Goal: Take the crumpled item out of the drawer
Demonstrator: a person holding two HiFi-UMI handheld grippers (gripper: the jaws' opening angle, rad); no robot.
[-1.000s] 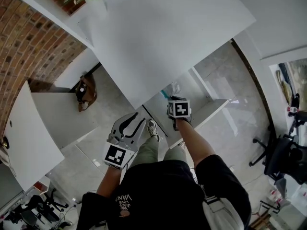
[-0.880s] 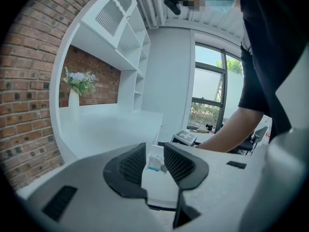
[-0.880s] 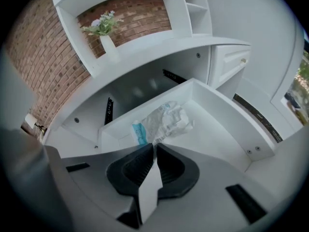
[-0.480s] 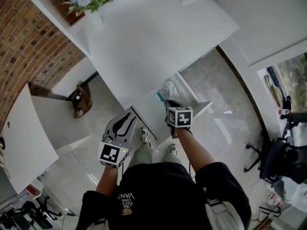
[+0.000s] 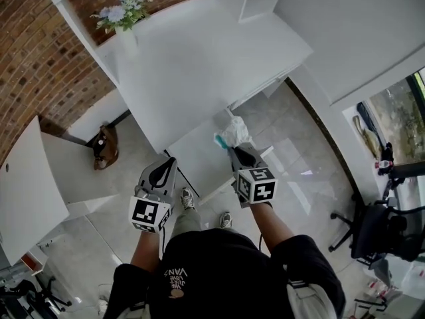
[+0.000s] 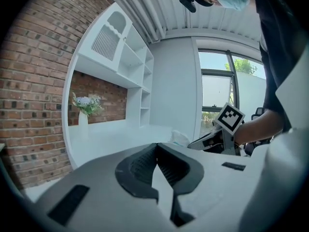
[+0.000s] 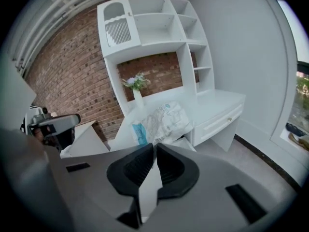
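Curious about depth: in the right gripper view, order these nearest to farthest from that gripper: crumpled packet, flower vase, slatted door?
1. Crumpled white-and-blue plastic packet, at the fingers of the right gripper.
2. White vase of flowers, behind, centre.
3. White slatted cabinet door, top left.

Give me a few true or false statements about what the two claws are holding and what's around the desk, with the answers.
1. The right claw grips a crumpled white bag with a blue end. True.
2. The left claw holds a cup. False: its jaws are together with nothing between them.
3. A vase of flowers stands on the white desk. True.
4. Green tiles cover the surface behind the desk. False: a brick wall stands there.
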